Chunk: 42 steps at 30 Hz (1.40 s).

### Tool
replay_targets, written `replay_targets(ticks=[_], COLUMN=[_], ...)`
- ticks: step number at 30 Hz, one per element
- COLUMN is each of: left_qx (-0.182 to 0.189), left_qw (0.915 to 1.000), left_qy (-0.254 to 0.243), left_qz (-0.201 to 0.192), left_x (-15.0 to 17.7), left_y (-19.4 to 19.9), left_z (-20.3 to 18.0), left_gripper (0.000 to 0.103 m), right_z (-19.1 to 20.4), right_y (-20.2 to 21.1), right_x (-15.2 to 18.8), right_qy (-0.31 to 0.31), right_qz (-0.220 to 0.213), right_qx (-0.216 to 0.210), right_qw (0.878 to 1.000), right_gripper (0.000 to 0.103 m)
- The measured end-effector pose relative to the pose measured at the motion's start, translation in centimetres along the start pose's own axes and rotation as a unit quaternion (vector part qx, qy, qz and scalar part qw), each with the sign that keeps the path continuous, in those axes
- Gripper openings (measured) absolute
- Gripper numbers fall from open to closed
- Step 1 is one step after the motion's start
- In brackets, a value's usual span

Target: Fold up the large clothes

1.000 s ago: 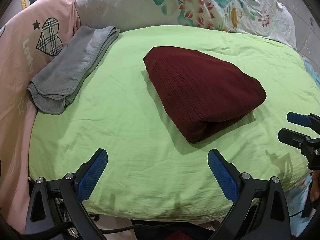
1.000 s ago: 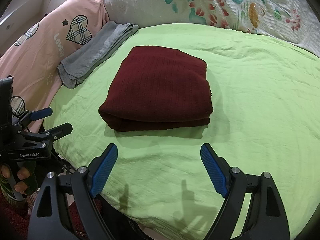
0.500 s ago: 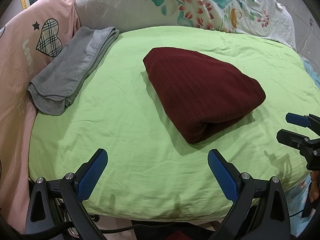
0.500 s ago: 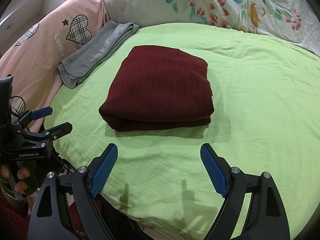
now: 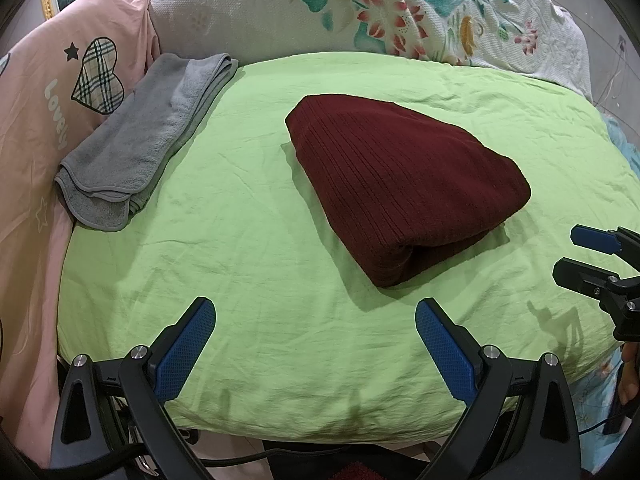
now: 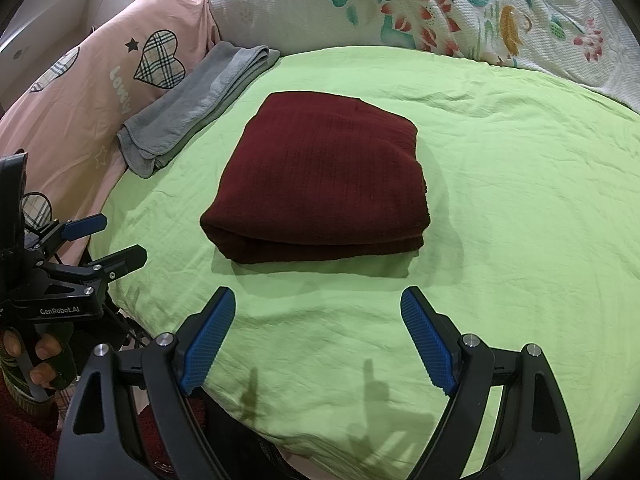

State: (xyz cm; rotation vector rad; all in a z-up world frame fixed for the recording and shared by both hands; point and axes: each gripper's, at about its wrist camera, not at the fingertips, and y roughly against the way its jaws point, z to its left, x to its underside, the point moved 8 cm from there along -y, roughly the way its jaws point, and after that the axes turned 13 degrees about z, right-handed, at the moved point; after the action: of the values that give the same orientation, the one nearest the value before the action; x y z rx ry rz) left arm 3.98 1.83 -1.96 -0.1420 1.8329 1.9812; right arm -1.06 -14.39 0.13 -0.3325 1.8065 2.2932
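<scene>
A dark red ribbed garment point(image 5: 400, 184) point(image 6: 328, 176) lies folded into a thick rectangle on the light green sheet point(image 5: 248, 208) point(image 6: 520, 200). My left gripper point(image 5: 316, 312) hovers open above the sheet's near edge, short of the garment, with nothing between its blue pads. My right gripper point(image 6: 318, 300) is open too, just in front of the garment's folded edge, holding nothing. Each gripper shows in the other's view: the right one point(image 5: 572, 252) at the right edge, the left one point(image 6: 120, 236) at the left edge, held by a hand point(image 6: 40, 360).
A folded grey towel point(image 5: 148, 148) point(image 6: 196, 104) lies at the sheet's far left edge. A pink quilt with plaid hearts point(image 5: 48, 92) point(image 6: 120, 68) rises on the left. A white floral pillow point(image 5: 360, 12) point(image 6: 440, 8) lines the back.
</scene>
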Motion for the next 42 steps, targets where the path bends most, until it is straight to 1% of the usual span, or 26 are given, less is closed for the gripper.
replay_targets(ticks=[34, 42], left_qx=[0.001, 0.000], left_qw=[1.0000, 0.9999], left_qy=[0.003, 0.001], left_qz=[-0.002, -0.010], left_x=[0.1, -0.8], left_y=[0.0, 0.0], left_z=[0.2, 0.2], left_gripper=[0.100, 0.100], right_z=[0.3, 0.3], right_y=[0.2, 0.1], right_x=[-0.7, -1.1], right_qy=[0.010, 0.012], right_qz=[0.000, 0.001], right_qx=[-0.006, -0.007], right_qw=[1.000, 1.000], right_gripper=[0.085, 0.085])
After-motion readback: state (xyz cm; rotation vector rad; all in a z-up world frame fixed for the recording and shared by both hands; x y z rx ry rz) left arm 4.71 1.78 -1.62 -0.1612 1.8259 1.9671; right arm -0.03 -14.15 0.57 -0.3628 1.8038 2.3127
